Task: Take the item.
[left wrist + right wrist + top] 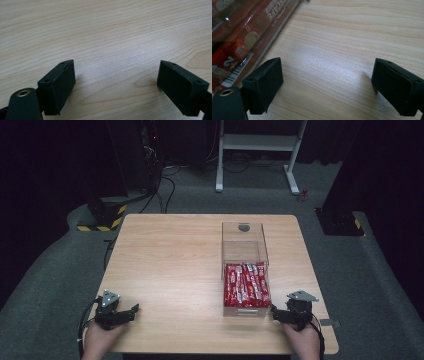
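A clear plastic box (244,251) stands on the right half of the wooden table (170,265), its drawer pulled toward me and packed with several red stick packets (245,284). My right gripper (286,314) rests at the table's front right, just beside the drawer's near corner, open with nothing between its jaws. In the right gripper view the red packets (235,47) lie behind the clear wall, left of the gripper (325,80). My left gripper (126,313) sits at the front left, open over bare wood (115,77).
A white metal stand (257,145) and black equipment with cables (145,165) are on the grey floor beyond the table. A black post base (340,222) stands to the right. A small grey tab (330,322) sticks out at the table's front right edge.
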`<action>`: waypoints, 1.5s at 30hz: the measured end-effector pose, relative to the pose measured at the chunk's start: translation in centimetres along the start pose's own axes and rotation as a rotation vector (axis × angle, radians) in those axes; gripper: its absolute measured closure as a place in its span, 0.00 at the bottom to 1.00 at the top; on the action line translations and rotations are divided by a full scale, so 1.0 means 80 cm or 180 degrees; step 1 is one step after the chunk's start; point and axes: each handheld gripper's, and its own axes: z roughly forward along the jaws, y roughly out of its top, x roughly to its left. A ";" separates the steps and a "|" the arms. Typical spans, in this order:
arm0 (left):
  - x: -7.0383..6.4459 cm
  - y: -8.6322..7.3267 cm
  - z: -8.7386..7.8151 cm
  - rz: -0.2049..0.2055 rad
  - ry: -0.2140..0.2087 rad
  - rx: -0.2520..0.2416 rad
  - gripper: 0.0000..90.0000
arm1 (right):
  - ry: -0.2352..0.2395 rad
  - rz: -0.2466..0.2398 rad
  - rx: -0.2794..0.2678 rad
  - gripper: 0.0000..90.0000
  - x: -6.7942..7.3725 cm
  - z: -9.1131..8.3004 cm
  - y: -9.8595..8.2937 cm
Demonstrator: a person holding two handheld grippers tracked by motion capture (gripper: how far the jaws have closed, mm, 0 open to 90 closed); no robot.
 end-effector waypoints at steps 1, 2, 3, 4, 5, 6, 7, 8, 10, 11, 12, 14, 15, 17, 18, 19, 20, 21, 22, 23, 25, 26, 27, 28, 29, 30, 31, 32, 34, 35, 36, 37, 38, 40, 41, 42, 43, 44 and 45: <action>0.000 0.000 0.000 -0.0002 0.0003 -0.0003 0.17 | 0.0000 -0.0004 0.0000 0.11 0.000 0.000 0.000; 0.000 0.000 0.000 -0.0006 0.0007 -0.0007 0.18 | -0.0001 -0.0003 -0.0001 0.11 0.000 0.000 0.000; 0.000 0.000 -0.001 -0.0016 0.0002 -0.0006 0.19 | -0.0003 -0.0001 0.0000 0.11 0.000 0.000 0.000; -0.001 -0.001 -0.001 -0.0011 -0.0001 -0.0021 0.20 | -0.0004 0.0000 0.0000 0.11 0.000 0.000 0.000; -0.001 -0.001 -0.001 -0.0011 -0.0001 -0.0021 0.21 | -0.0004 0.0000 0.0000 0.11 0.000 0.000 0.000; -0.001 -0.001 -0.002 0.0026 -0.0007 -0.0026 0.21 | -0.0005 0.0001 0.0000 0.11 0.000 0.000 0.000; -0.001 -0.001 -0.002 0.0030 -0.0021 -0.0034 0.24 | -0.0006 0.0001 0.0000 0.11 0.000 0.000 0.000; -0.002 -0.001 -0.002 0.0045 -0.0024 -0.0040 0.24 | -0.0006 0.0001 0.0000 0.11 0.000 0.000 0.000; -0.004 -0.001 -0.004 0.0129 0.0004 -0.0043 0.26 | -0.0010 -0.0001 -0.0002 0.11 0.001 0.001 0.001; -0.005 0.000 -0.004 0.0158 0.0016 -0.0044 0.27 | -0.0012 -0.0002 -0.0002 0.11 0.001 0.001 0.001; -0.006 0.000 -0.005 0.0165 0.0017 -0.0034 0.28 | -0.0012 -0.0004 -0.0002 0.11 0.000 0.001 0.001; -0.008 0.001 -0.006 0.0169 0.0010 -0.0041 0.29 | -0.0016 -0.0008 -0.0004 0.11 0.000 0.001 0.001; -0.008 0.001 -0.007 0.0182 0.0007 -0.0041 0.29 | -0.0017 -0.0008 -0.0004 0.11 0.000 0.001 0.001; -0.008 0.002 -0.008 0.0146 0.0000 -0.0056 0.29 | -0.0016 -0.0008 -0.0004 0.11 0.000 0.001 0.001; -0.009 0.002 -0.009 0.0090 -0.0019 -0.0074 0.29 | -0.0016 -0.0007 -0.0004 0.11 0.000 0.001 0.001; -0.008 0.003 -0.010 0.0092 -0.0041 -0.0074 0.30 | -0.0016 -0.0008 -0.0004 0.11 0.000 0.001 0.001; -0.008 0.005 -0.014 0.0088 -0.0076 -0.0130 0.31 | -0.0016 -0.0008 -0.0005 0.11 0.000 0.001 0.001; -0.009 0.005 -0.015 0.0091 -0.0077 -0.0167 0.31 | -0.0016 -0.0008 -0.0004 0.11 0.000 0.001 0.001; -0.010 0.006 -0.017 0.0112 -0.0083 -0.0197 0.32 | -0.0015 -0.0007 -0.0004 0.11 0.000 0.001 0.001; -0.011 0.007 -0.019 0.0106 -0.0092 -0.0242 0.32 | -0.0015 -0.0008 -0.0004 0.11 0.000 0.001 0.001; -0.013 0.009 -0.023 0.0115 -0.0095 -0.0326 0.32 | -0.0014 -0.0009 -0.0004 0.11 0.000 0.001 0.001; -0.013 0.009 -0.023 0.0115 -0.0095 -0.0326 0.32 | -0.0014 -0.0009 -0.0004 0.11 0.000 0.001 0.001; -0.015 0.011 -0.026 0.0167 -0.0083 -0.0390 0.32 | -0.0013 -0.0011 -0.0004 0.11 0.000 0.001 0.001; -0.018 0.013 -0.029 0.0181 -0.0085 -0.0418 0.32 | -0.0009 -0.0013 -0.0004 0.11 0.001 0.001 0.001; -0.019 0.014 -0.031 0.0215 -0.0080 -0.0442 0.31 | -0.0010 -0.0013 -0.0004 0.11 0.001 0.001 0.001; -0.021 0.015 -0.032 0.0205 -0.0091 -0.0447 0.31 | -0.0009 -0.0015 -0.0004 0.11 0.001 0.001 0.001; -0.022 0.015 -0.032 0.0218 -0.0099 -0.0454 0.32 | -0.0007 -0.0015 -0.0003 0.11 0.001 0.001 0.001; -0.024 0.016 -0.033 0.0222 -0.0112 -0.0445 0.32 | -0.0006 -0.0015 -0.0003 0.11 0.001 0.001 0.001; -0.027 0.017 -0.034 0.0280 -0.0109 -0.0457 0.32 | -0.0005 -0.0016 -0.0002 0.11 0.001 0.001 0.001; -0.029 0.018 -0.034 0.0288 -0.0104 -0.0463 0.32 | -0.0003 -0.0017 -0.0002 0.11 0.001 0.001 0.001; -0.029 0.018 -0.035 0.0299 -0.0103 -0.0453 0.32 | -0.0001 -0.0017 -0.0002 0.11 0.001 0.001 0.001; -0.030 0.019 -0.035 0.0287 -0.0104 -0.0463 0.32 | -0.0001 -0.0018 -0.0002 0.11 0.001 0.001 0.001; -0.031 0.019 -0.035 0.0287 -0.0109 -0.0465 0.32 | -0.0001 -0.0018 -0.0002 0.11 0.001 0.001 0.001; -0.032 0.020 -0.035 0.0290 -0.0128 -0.0468 0.32 | 0.0000 -0.0019 -0.0002 0.11 0.001 0.001 0.001; -0.032 0.020 -0.035 0.0287 -0.0139 -0.0463 0.32 | 0.0001 -0.0020 -0.0001 0.11 0.001 0.001 0.001; -0.033 0.021 -0.035 0.0266 -0.0154 -0.0471 0.31 | 0.0002 -0.0024 -0.0006 0.11 0.001 0.001 0.001; -0.033 0.021 -0.035 0.0266 -0.0154 -0.0471 0.31 | 0.0003 -0.0025 -0.0005 0.11 0.001 0.001 0.001; -0.035 0.022 -0.036 0.0243 -0.0169 -0.0491 0.31 | 0.0003 -0.0025 -0.0005 0.11 0.001 0.001 0.001; -0.036 0.023 -0.036 0.0242 -0.0180 -0.0502 0.31 | 0.0003 -0.0025 -0.0005 0.11 0.001 0.001 0.001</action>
